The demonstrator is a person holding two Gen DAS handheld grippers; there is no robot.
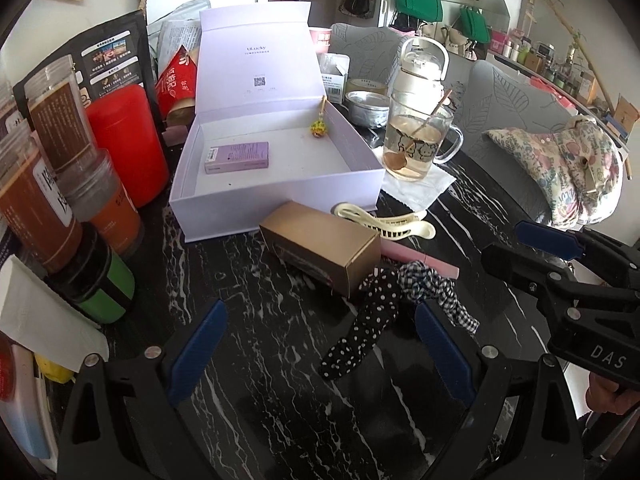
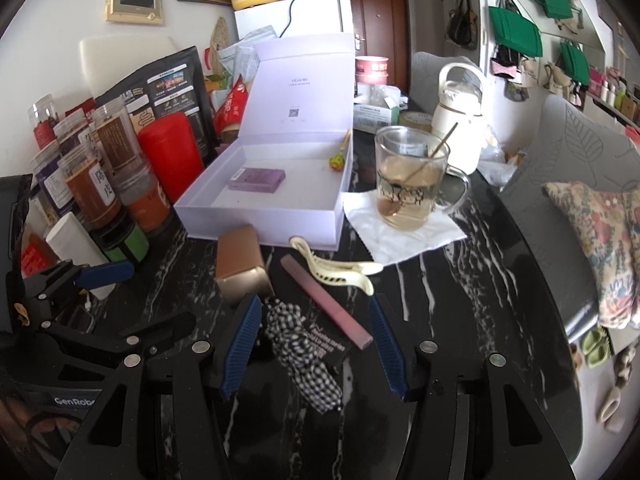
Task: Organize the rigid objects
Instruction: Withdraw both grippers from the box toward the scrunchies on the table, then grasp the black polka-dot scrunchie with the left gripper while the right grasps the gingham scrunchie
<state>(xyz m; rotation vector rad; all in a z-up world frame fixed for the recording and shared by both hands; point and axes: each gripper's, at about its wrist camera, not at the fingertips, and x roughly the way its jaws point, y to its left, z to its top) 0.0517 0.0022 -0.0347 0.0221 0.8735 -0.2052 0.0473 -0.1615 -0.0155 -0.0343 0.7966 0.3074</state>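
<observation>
Bare marble table (image 1: 256,320) lies between the left gripper's (image 1: 320,356) fingers; ahead, the gold box (image 1: 320,248) and scrunchies (image 1: 376,312) block, jars (image 1: 60,184) crowd leftward.

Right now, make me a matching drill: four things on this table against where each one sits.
Things:
1. purple packet
2. glass mug
3. gold carton
4. red canister

Places:
A. on the white napkin
B. left of the white box
C. inside the white box
D. on the table in front of the box

Pairs: 1-C, 2-A, 3-D, 4-B
</observation>
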